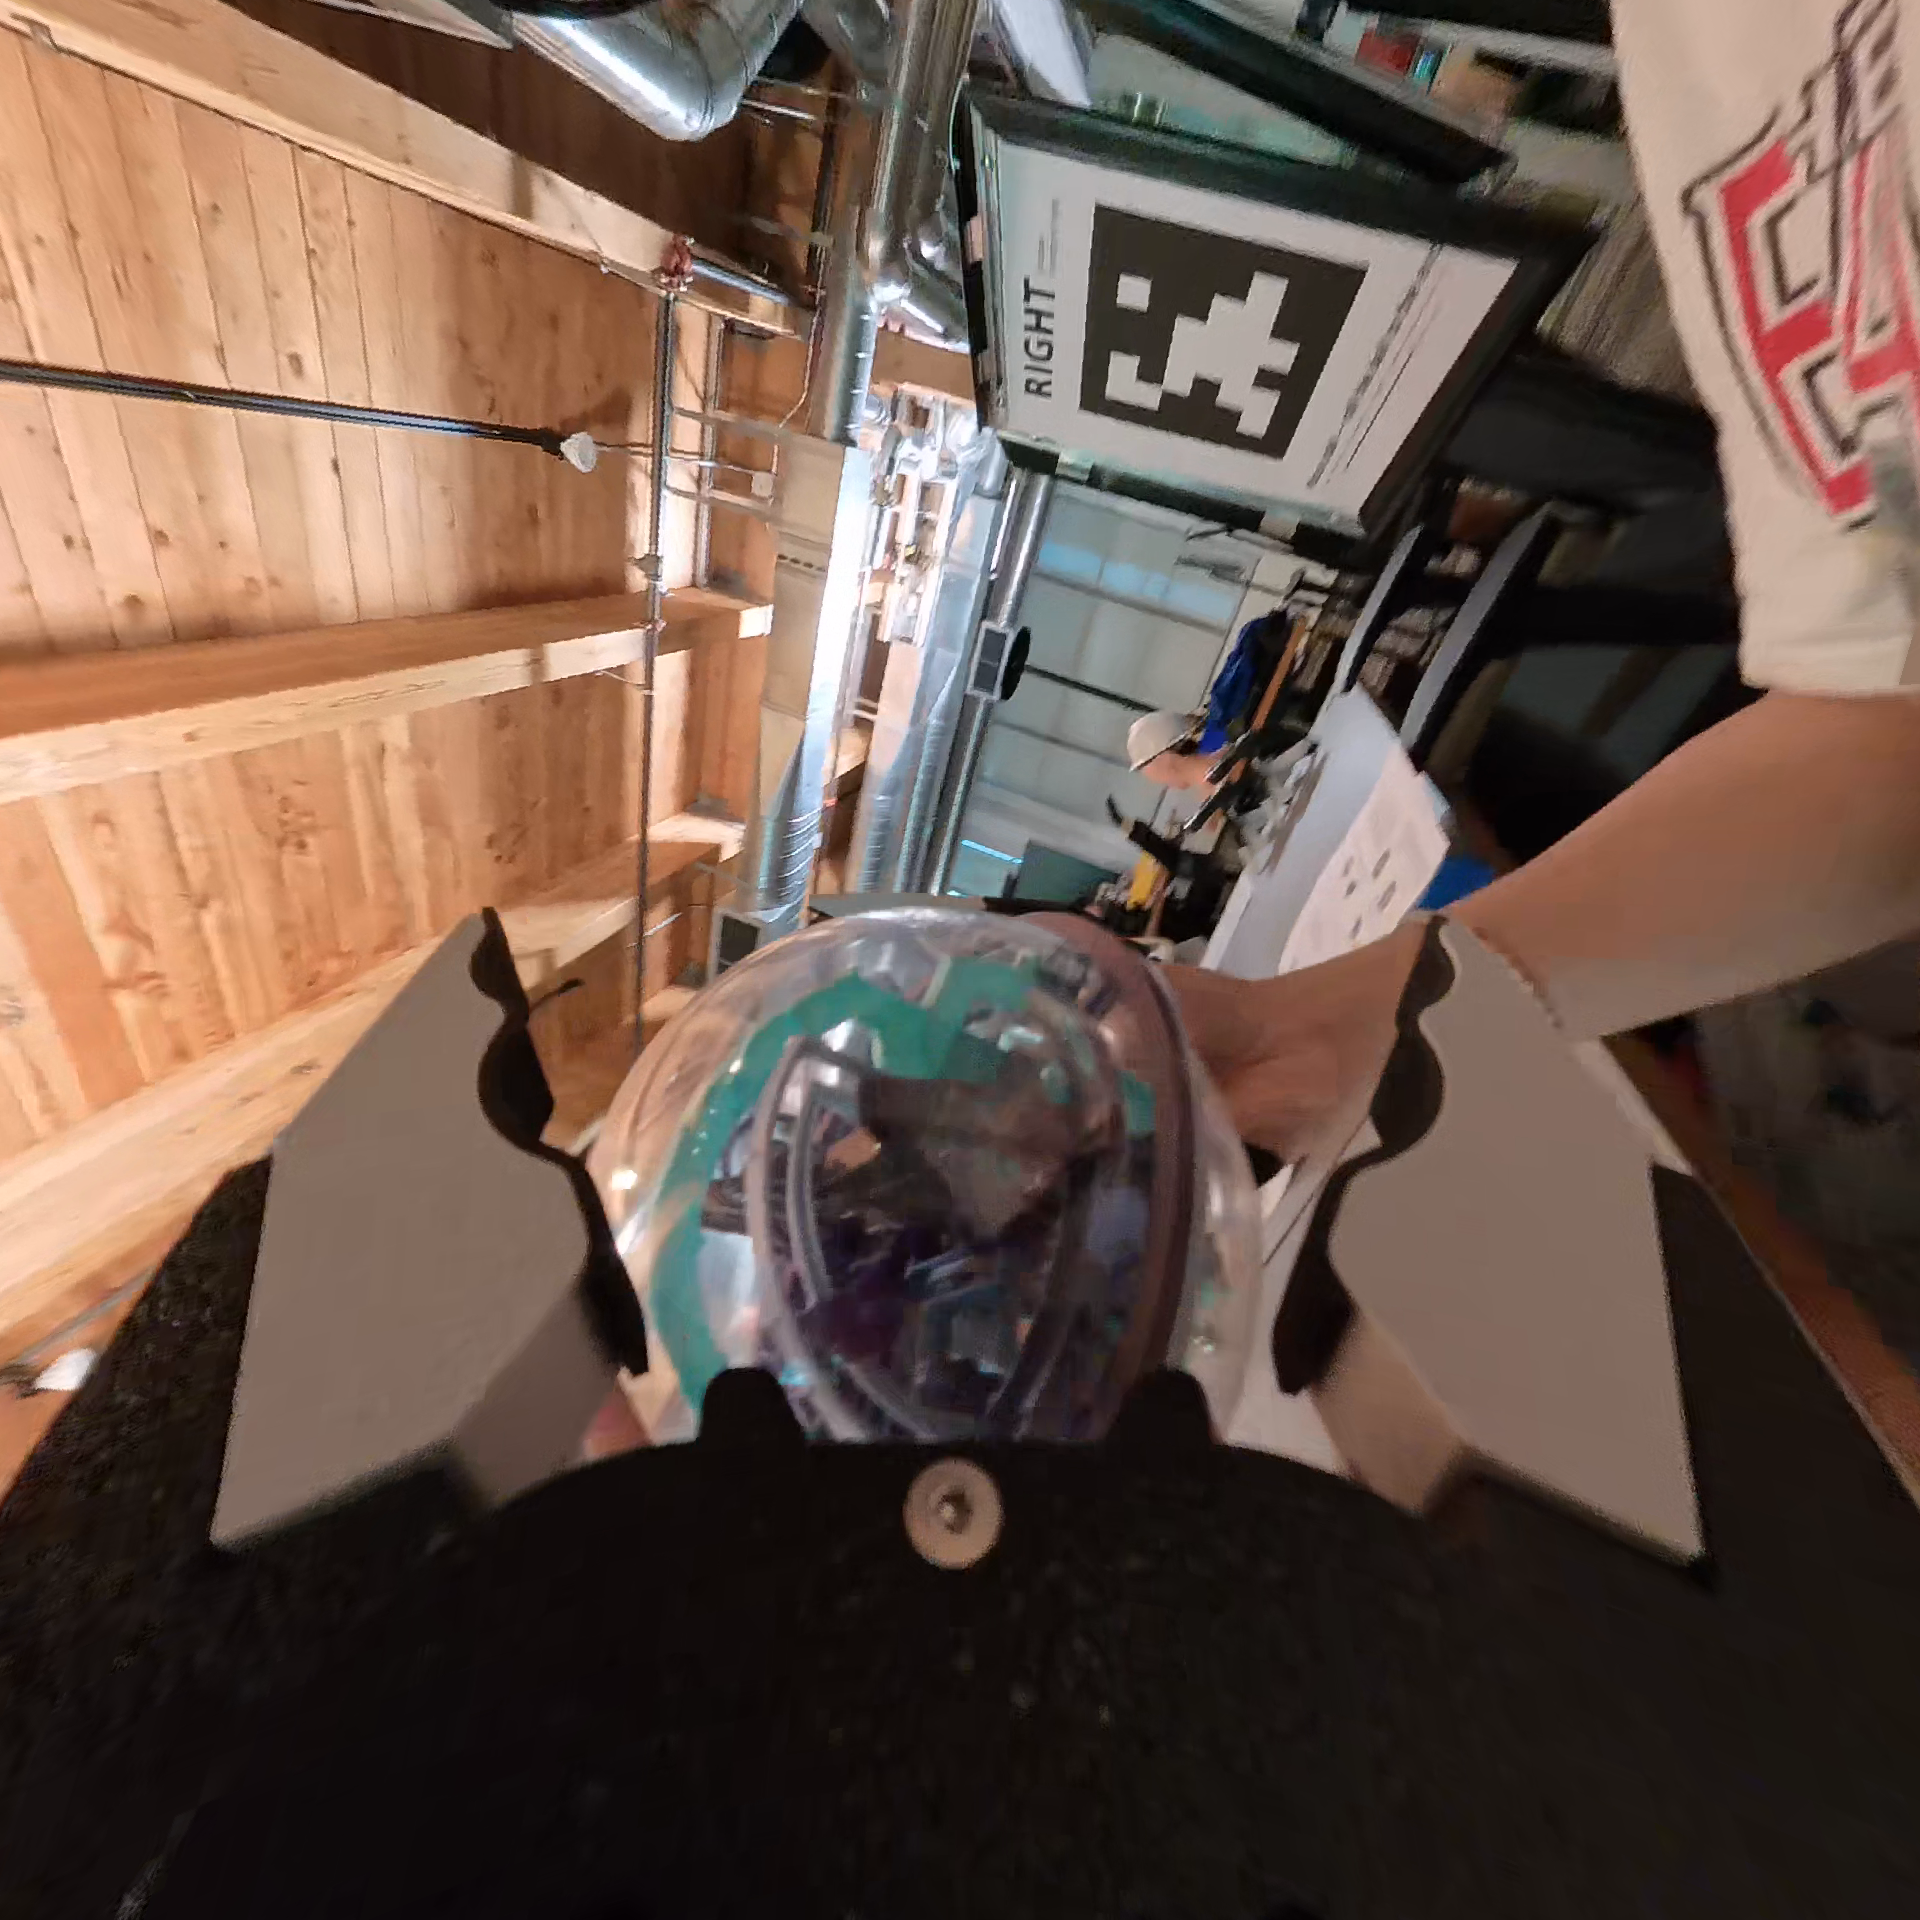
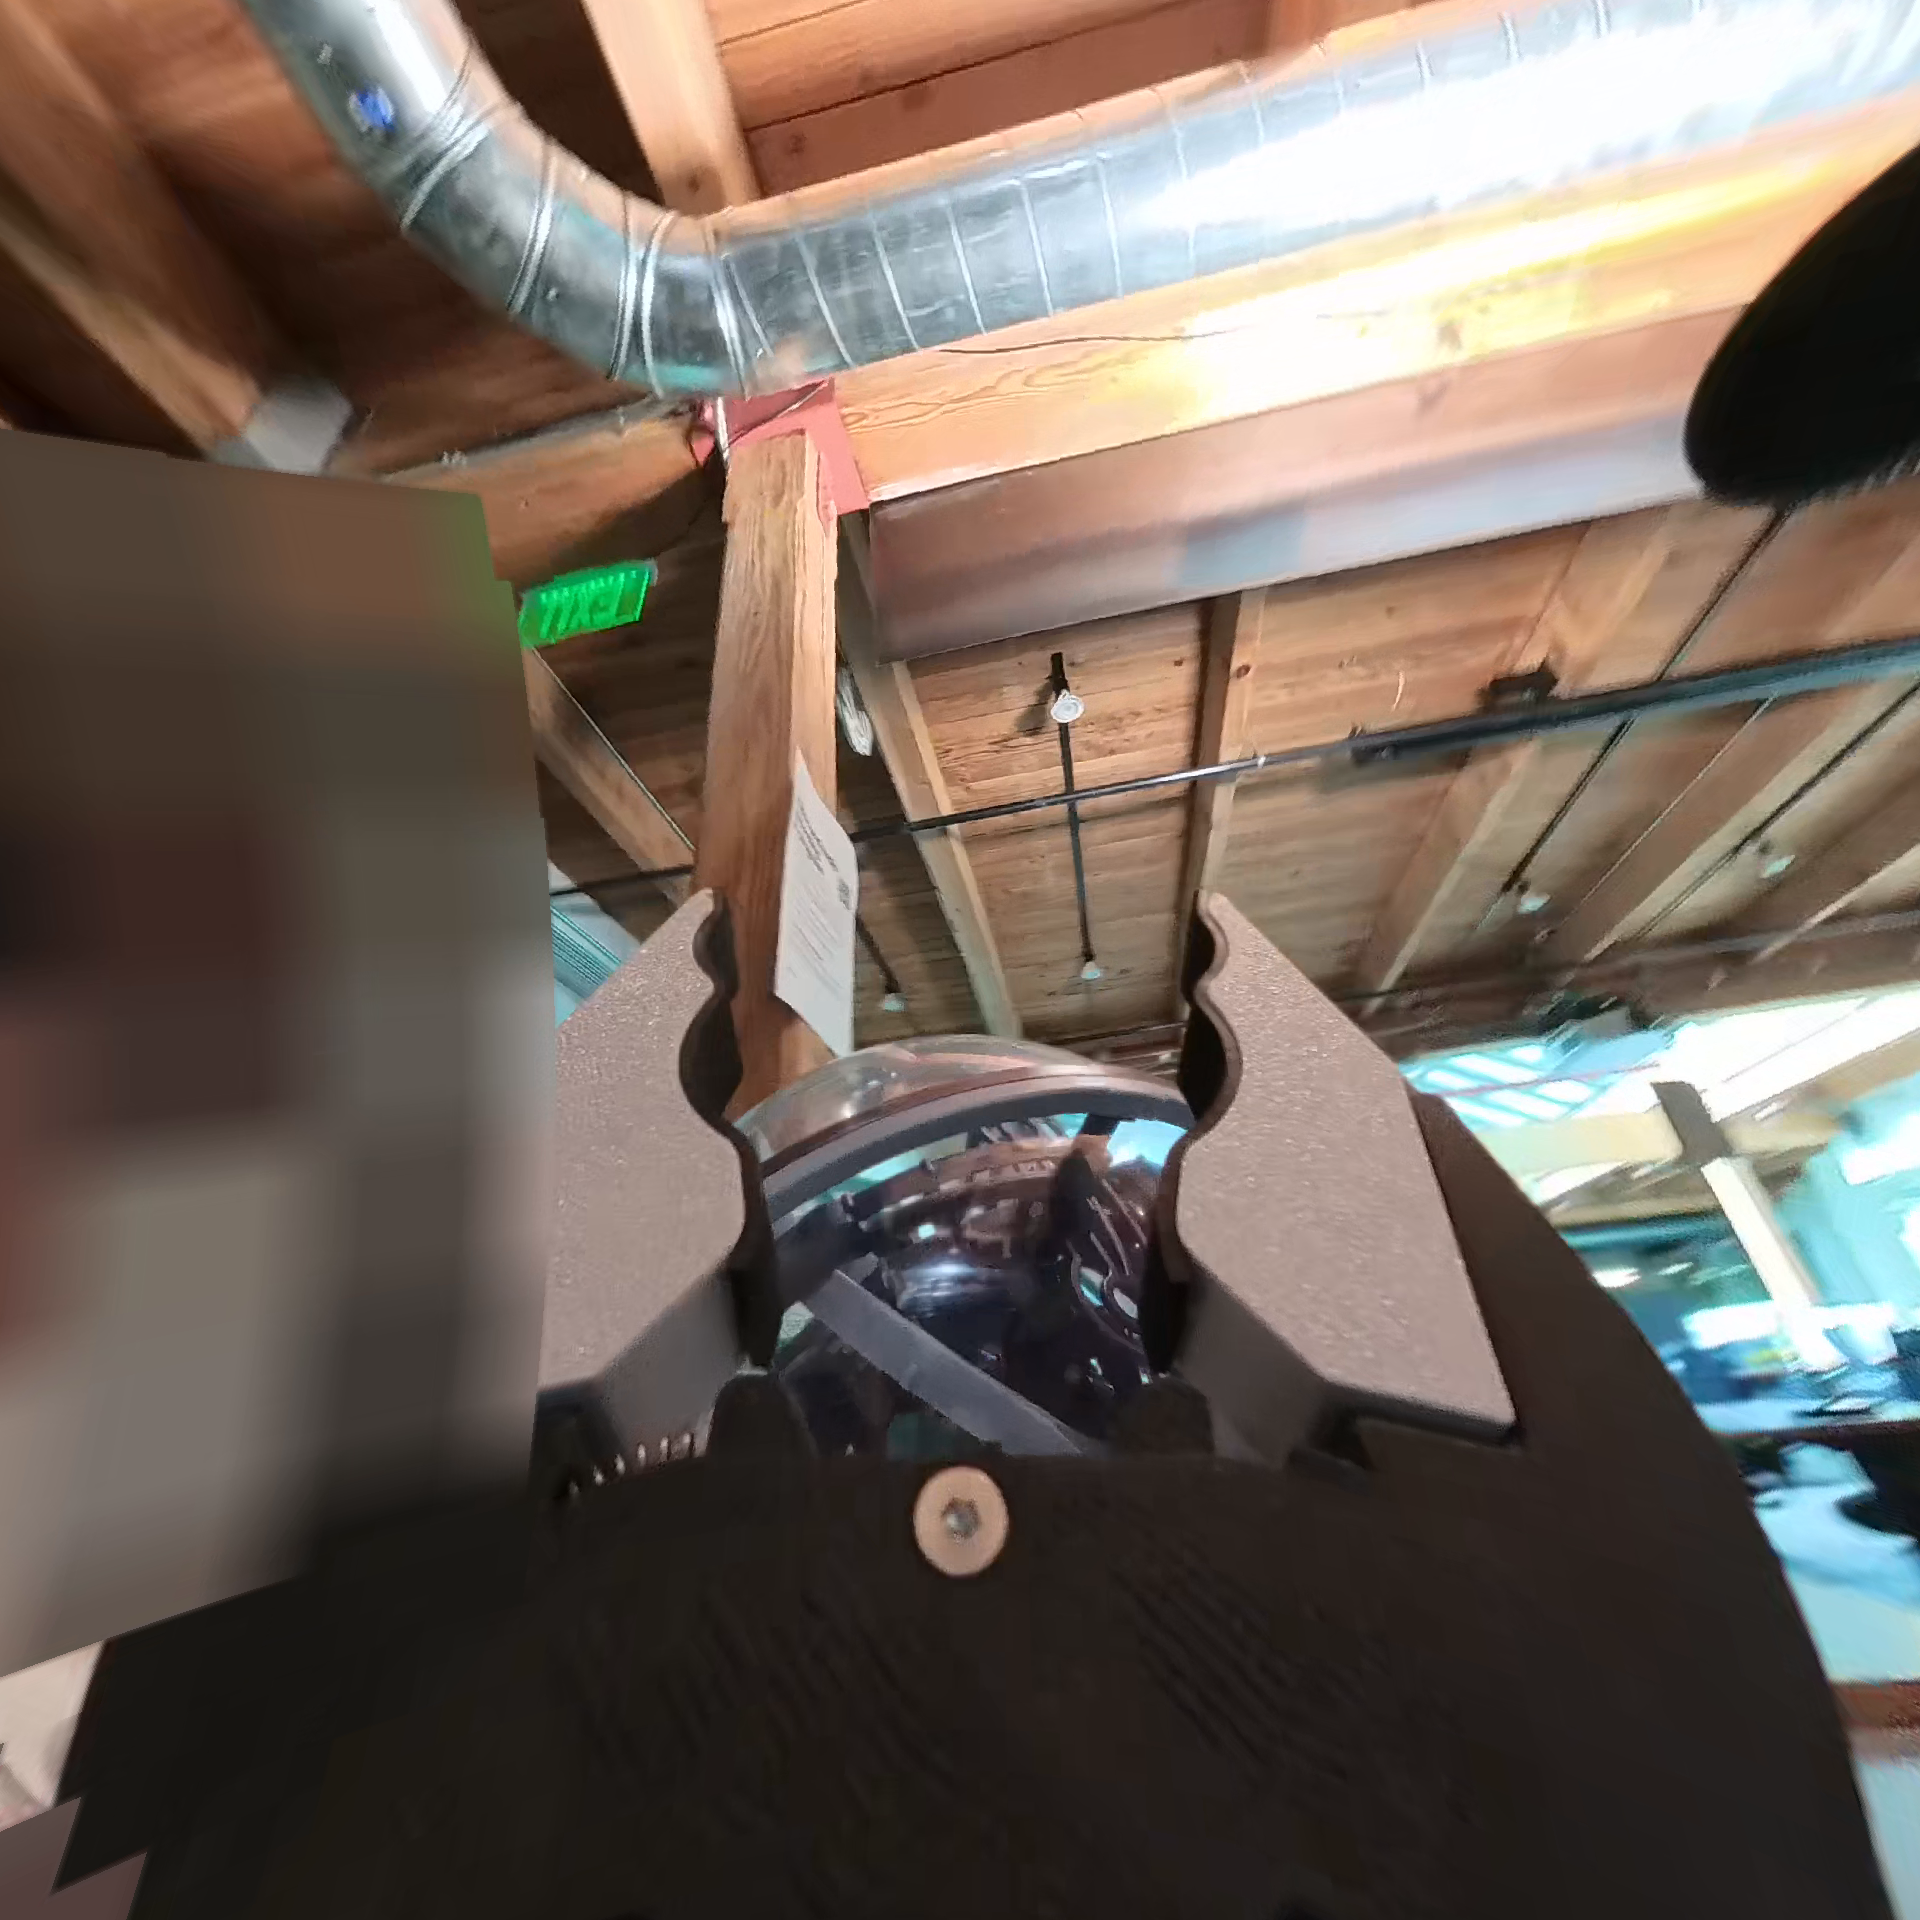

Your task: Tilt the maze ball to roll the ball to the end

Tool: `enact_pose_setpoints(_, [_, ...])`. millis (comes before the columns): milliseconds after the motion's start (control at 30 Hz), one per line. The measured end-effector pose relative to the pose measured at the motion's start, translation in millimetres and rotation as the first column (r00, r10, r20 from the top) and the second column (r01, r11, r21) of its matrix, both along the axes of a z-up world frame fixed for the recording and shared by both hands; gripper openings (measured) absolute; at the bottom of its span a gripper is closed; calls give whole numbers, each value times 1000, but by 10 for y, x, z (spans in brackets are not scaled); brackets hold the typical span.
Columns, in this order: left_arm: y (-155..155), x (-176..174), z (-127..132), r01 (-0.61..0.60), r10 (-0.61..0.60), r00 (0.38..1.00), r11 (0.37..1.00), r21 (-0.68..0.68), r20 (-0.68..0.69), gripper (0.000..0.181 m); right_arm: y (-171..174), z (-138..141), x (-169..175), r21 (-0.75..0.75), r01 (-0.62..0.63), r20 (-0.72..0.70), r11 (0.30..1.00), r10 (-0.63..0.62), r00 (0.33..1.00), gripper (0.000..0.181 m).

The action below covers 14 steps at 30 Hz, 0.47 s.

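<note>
The maze ball (image 1: pixel 935 1174) is a clear sphere with green, purple and dark tracks inside. It is held up in the air. My left gripper (image 1: pixel 961 940) is shut on it, with the grey fingers (image 1: pixel 436 1195) pressing both sides. In the right wrist view the maze ball (image 2: pixel 966 1195) sits deep between the fingers (image 2: pixel 1340 1226) of my right gripper (image 2: pixel 958 914), which is shut on it. The small ball inside cannot be made out. A person's hand (image 1: pixel 1278 1049) shows just behind the sphere in the left wrist view.
Both views point up at a wooden plank ceiling (image 1: pixel 312 416) with a metal duct (image 2: pixel 935 239) and a wooden post (image 2: pixel 774 727). A framed white board with a black square marker (image 1: pixel 1226 332) hangs near the person's arm (image 1: pixel 1662 883). A white table (image 1: pixel 1330 831) lies behind.
</note>
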State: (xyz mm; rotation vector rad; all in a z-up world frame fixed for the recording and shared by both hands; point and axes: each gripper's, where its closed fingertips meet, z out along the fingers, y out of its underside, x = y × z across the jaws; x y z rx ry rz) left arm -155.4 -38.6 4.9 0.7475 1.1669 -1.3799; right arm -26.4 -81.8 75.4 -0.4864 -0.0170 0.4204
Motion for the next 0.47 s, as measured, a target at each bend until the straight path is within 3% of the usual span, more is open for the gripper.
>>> enact_pose_setpoints(167, [24, -7, 72, -42, 46, 994, 998, -51, 99, 157, 81, -105, 173, 8, -194, -105, 981, 193, 975, 81])
enact_pose_setpoints(333, [16, -118, 127, 34, -25, 995, 995, -99, 95, 157, 113, -152, 210, 37, -262, -129, 964, 265, 956, 86])
enact_pose_setpoints(467, [-26, -105, 79, 20, -12, 994, 997, -78, 107, 157, 79, -141, 141, 53, -257, -83, 965, 261, 962, 89])
